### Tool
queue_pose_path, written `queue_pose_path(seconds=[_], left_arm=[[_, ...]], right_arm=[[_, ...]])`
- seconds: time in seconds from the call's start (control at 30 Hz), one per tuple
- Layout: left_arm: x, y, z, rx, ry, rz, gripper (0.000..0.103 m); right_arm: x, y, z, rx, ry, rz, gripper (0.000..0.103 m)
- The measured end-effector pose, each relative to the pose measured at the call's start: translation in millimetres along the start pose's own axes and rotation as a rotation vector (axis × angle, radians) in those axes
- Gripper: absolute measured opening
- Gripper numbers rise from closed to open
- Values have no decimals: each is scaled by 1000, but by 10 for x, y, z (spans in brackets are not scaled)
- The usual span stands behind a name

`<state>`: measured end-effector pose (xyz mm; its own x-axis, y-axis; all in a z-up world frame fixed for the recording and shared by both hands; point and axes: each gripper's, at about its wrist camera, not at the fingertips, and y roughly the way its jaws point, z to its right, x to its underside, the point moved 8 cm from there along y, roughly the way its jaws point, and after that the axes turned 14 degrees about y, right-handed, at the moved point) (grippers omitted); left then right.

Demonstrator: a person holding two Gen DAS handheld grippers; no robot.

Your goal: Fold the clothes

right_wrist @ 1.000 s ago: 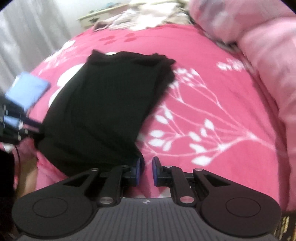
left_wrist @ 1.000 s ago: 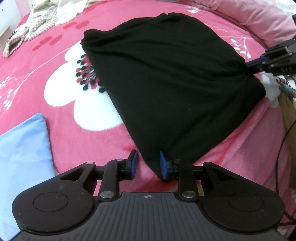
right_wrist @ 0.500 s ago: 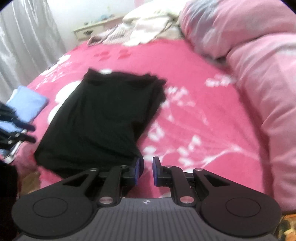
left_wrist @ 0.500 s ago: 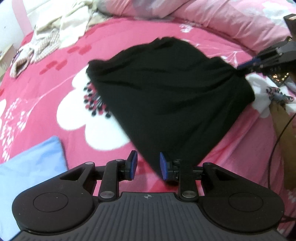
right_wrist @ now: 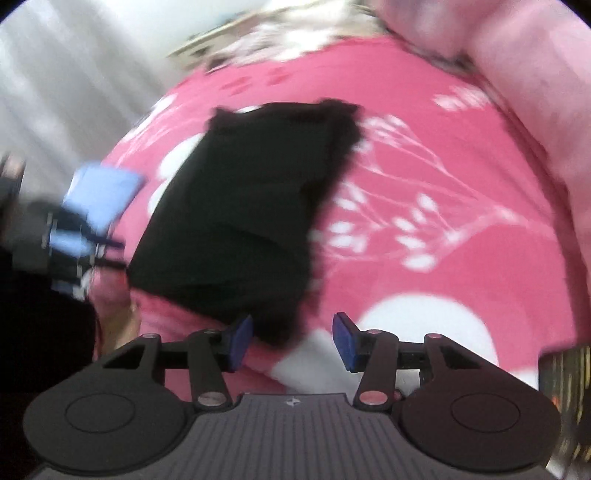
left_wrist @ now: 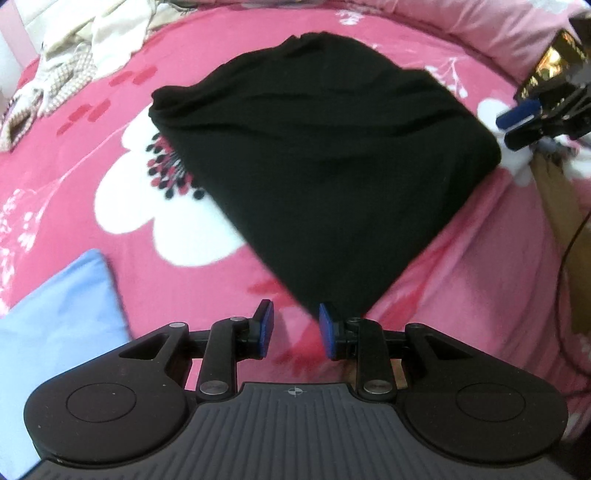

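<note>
A black garment (left_wrist: 321,155) lies folded flat on the pink flowered bedspread (left_wrist: 92,155). My left gripper (left_wrist: 293,328) stands open just short of the garment's near corner, nothing between its blue pads. In the right wrist view the same black garment (right_wrist: 255,206) lies ahead, blurred by motion. My right gripper (right_wrist: 293,341) is open wide at the garment's near corner, not holding it. The right gripper (left_wrist: 524,123) also shows in the left wrist view, past the garment's right corner and apart from it. The left gripper (right_wrist: 74,240) appears blurred at the left of the right wrist view.
A folded light blue cloth (left_wrist: 51,325) lies at the near left. Loose cream and checked clothes (left_wrist: 66,62) are piled at the far left. Pink pillows (left_wrist: 491,26) line the far right. A dark cable (left_wrist: 565,280) hangs at the right edge.
Both grippers have let go of the black garment's corners and opened. The garment now rests flat on the bed, and both grippers have drawn back slightly from it.
</note>
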<state>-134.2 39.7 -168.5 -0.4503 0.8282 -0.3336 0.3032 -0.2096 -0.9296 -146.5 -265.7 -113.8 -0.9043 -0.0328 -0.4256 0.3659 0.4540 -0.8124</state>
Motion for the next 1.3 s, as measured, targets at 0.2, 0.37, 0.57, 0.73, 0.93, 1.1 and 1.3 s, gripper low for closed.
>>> queue_pose_path(seconds=[0.2,0.37,0.57,0.73,0.93,1.1,1.3], left_arm=[[35,85,155,27,68,-38,32],[44,97,160,53,49,-36,32],[16,233,75,153,-137,-43,32],[35,316,-18,191,-287,-44,22],[6,30,-92,257,-280,21,3],[107,29,-67,222,-164,-38,3],[314,116,72,215,-87,-127,8]], right_arm=[[64,71,-280,117,-329,45,53],[216,25,-583,101,-642,87,53],[446,330,-766,129,-876,61,40],[413,398,-770,154,-888,59,12],[354,157,-888,61,-842,29,7],[492,368,-830,72,-895,-47,8],[394,264,-741,42,-801,-85,14]])
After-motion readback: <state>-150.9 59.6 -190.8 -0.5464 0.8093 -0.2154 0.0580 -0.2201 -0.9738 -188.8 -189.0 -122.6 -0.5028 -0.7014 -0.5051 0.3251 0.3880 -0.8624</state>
